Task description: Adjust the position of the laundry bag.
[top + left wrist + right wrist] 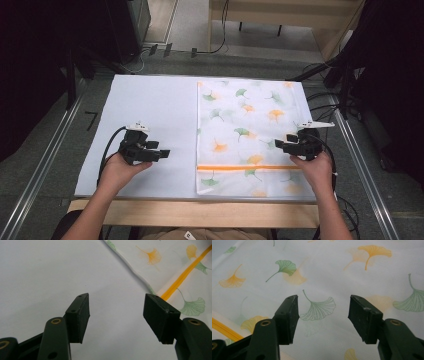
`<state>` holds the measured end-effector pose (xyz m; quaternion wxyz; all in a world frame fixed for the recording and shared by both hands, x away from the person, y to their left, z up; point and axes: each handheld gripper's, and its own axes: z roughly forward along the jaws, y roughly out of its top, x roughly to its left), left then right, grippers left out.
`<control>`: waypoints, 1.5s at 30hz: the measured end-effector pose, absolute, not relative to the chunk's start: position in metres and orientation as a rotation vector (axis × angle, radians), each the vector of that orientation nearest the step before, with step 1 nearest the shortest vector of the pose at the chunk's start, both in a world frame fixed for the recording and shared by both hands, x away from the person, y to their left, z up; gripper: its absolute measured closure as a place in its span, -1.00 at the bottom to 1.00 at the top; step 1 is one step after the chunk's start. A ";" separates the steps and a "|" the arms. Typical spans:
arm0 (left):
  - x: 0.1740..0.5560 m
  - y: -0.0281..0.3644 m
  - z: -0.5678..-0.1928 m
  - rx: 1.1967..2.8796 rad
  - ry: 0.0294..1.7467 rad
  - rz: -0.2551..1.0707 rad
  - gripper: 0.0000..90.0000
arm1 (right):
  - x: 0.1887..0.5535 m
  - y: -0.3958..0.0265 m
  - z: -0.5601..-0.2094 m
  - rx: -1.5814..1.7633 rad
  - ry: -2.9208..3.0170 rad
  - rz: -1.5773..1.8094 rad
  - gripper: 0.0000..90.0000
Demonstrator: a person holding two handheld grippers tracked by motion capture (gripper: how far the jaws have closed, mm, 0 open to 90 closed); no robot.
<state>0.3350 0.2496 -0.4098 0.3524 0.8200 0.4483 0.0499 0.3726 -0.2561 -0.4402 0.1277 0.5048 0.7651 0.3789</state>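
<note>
The left gripper (pixel 162 153) hangs over the bare white table cover (pixel 150 110) just left of the ginkgo-print cloth (pixel 250 130), its jaws spread wide with nothing between them. The right gripper (pixel 280 145) sits at the cloth's right edge, above the orange stripe (pixel 250 167), jaws likewise parted and empty over the printed leaves.

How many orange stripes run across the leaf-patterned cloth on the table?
1. The orange stripe crosses the cloth near its edge closest to the person, running side to side between the left gripper and the right gripper. Any underneath would be hidden.
</note>
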 end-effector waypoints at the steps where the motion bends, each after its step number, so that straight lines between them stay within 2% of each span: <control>1: 0.335 0.250 -0.410 2.122 1.160 0.129 -0.11 | 0.373 -0.256 -0.440 1.468 2.225 1.104 0.00; 5: 0.336 0.246 -0.411 2.132 1.153 0.120 -0.09 | 0.375 -0.254 -0.443 1.474 2.243 1.081 0.04; 30: 0.336 0.233 -0.412 2.119 1.162 0.089 -0.08 | 0.373 -0.257 -0.447 1.458 2.272 1.035 0.00; 45: 0.337 0.200 -0.416 2.151 1.112 0.060 -0.06 | 0.364 -0.273 -0.446 1.453 2.238 1.001 0.00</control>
